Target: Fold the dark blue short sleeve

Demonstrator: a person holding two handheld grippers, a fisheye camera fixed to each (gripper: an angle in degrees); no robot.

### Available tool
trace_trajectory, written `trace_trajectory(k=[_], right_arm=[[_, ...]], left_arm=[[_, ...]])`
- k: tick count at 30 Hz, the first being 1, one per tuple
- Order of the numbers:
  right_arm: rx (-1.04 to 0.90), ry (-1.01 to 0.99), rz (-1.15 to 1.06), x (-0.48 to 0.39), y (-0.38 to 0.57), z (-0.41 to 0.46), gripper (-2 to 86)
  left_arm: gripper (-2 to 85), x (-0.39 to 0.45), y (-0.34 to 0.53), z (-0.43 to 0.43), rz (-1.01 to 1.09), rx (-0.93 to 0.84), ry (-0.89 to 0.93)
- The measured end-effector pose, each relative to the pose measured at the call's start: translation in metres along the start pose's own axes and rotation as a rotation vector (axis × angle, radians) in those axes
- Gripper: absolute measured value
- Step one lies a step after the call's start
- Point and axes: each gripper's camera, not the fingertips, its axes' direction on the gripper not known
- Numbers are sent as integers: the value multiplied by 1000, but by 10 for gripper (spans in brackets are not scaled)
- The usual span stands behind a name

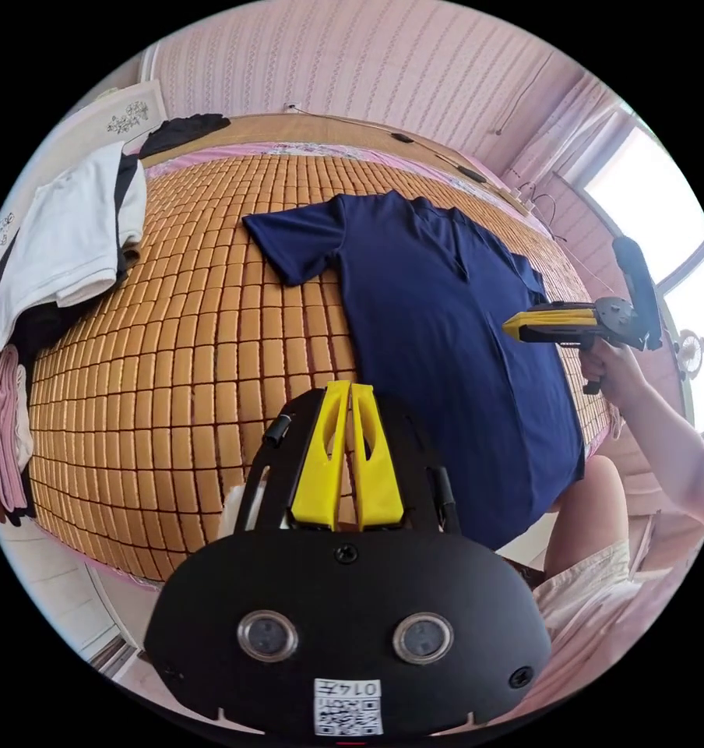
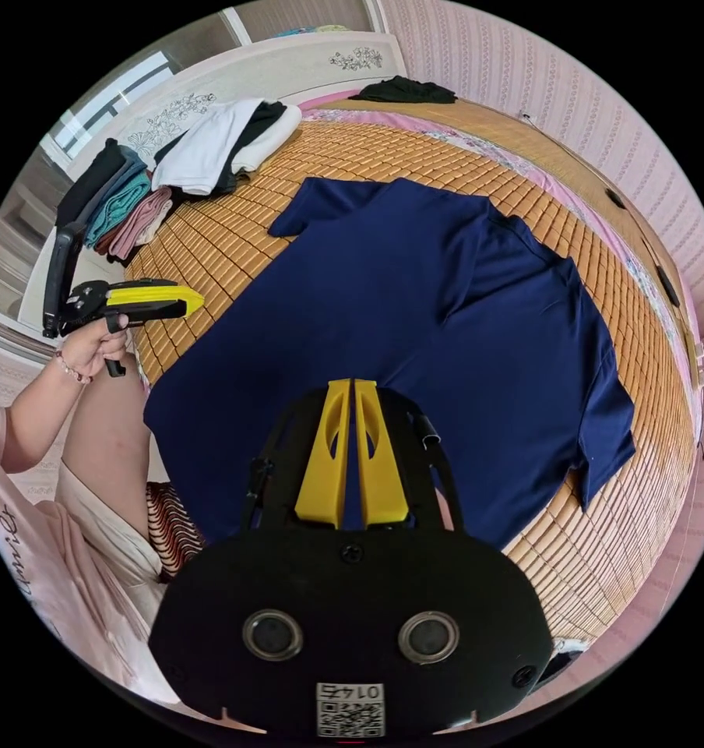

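A dark blue short-sleeve shirt (image 1: 430,327) lies spread flat on a bamboo mat (image 1: 173,374), both sleeves out, with its hem at the bed edge by the person's legs. My left gripper (image 1: 350,387) hovers above the mat just beside the shirt's side, jaws together and holding nothing. A hand holds the right gripper (image 1: 515,326) over the shirt's far side. In the right gripper view, the shirt (image 2: 414,312) lies below my right gripper (image 2: 350,383), whose jaws are shut and empty above the lower body of the shirt. The left gripper (image 2: 184,300) hangs near the hem corner.
A white garment (image 1: 72,234) and a pink and teal pile (image 1: 5,421) sit along the mat's edge near the headboard (image 2: 235,78); a black garment (image 1: 184,128) lies at the far corner. The person's leg (image 2: 110,444) presses against the bed edge. A bright window (image 1: 663,195) is beyond the bed.
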Motion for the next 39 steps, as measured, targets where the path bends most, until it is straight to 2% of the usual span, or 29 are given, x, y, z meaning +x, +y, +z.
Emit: trace_trajectory(k=[5,7,13,19,20,26,32,35,39], right_arm=[[33,-14,-87,-19,-78,1,35],[38,-22,-131,-31,-120,5,45],[8,-28,-168,-53,-219,27,51],[-60,55,-195,-72,-279,57,64],[-65,57,-195,-74,-283,59,68],[-122,103,-150,-77,-307,85,83],[-108,91,-134,-66,-309,83,14],[-23,48,-77,-43,-298,60,3],[202,-28,48,2,-251,1,2]], left_arm=[[2,-29,-26,2,-41,55,6],[31,-41,-42,9,-67,70,8],[53,-60,-74,23,-104,101,2],[53,-76,-88,48,-142,37,25],[53,-77,-88,52,-136,9,32],[46,-81,-79,56,-107,95,28],[5,-81,-80,59,-124,105,68],[-1,-76,-87,54,-105,116,28],[4,-53,-95,24,15,260,88]])
